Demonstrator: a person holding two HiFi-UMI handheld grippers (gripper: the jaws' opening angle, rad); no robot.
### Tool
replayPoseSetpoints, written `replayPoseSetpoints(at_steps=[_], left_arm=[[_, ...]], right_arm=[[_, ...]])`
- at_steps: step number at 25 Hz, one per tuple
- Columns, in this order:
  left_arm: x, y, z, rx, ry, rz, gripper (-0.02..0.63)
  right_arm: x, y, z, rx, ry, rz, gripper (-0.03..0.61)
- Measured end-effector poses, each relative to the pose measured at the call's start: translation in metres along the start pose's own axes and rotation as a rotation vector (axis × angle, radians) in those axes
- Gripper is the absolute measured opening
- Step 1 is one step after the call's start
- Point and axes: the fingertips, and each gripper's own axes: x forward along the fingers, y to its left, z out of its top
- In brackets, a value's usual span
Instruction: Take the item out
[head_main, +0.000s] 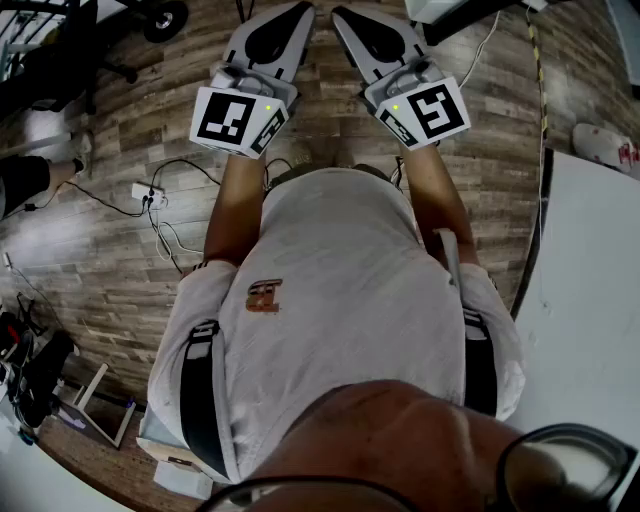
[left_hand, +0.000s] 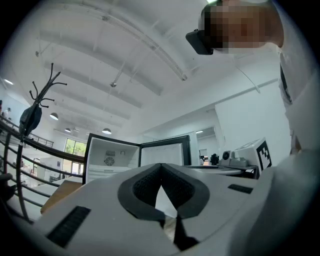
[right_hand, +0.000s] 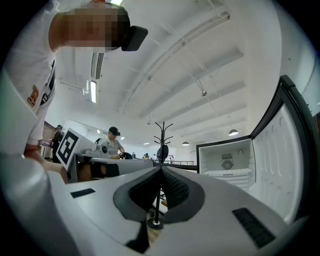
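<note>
Wooden floor lies below. The left gripper and right gripper are clenched tight, holding nothing. A fridge stands open.

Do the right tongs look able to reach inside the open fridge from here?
Probably not yet. The right tongs are shut and empty, and the fridge looks some way ahead. Its door stands open and nothing seems to block the way, so stepping closer should do.

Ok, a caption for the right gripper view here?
Right gripper, fingers shut on nothing, faces a coat stand across the room, an open fridge to its right.
</note>
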Motion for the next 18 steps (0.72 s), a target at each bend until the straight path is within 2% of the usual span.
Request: replayPoseSetpoints(at_steps=[18], left_arm=[[0.008,0.013,-0.002,-0.014,-0.006,-0.026,0.018]], right_arm=[[0.008,-0.009,-0.001,-0.006,-0.002,-0.032,0.033]])
